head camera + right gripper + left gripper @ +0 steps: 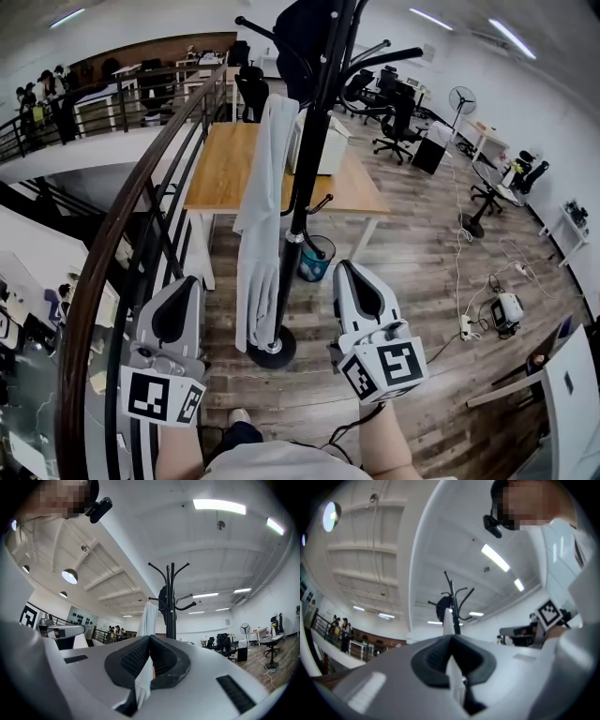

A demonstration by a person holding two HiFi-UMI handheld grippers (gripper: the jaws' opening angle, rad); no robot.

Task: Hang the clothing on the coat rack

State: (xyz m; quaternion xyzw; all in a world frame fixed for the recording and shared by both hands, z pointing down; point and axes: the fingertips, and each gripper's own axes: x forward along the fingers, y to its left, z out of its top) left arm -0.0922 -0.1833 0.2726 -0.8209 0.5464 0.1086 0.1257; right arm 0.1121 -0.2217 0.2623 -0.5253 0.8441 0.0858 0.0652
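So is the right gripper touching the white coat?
Apart. The head view shows the right gripper low, with the rack pole and floor between it and the hanging white coat.

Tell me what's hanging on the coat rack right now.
A long white garment hangs full length beside the coat rack's pole, and a dark item sits among the top hooks. The hook holding the white garment is covered by fabric.

Right of the rack [316,141] the floor [412,239] lies open as far as the loose cables [458,281]. Left of the rack, the hanging garment [261,225] and the railing [120,211] beyond it block passage. Behind the rack stand a counter [225,159] and a bin [314,267].
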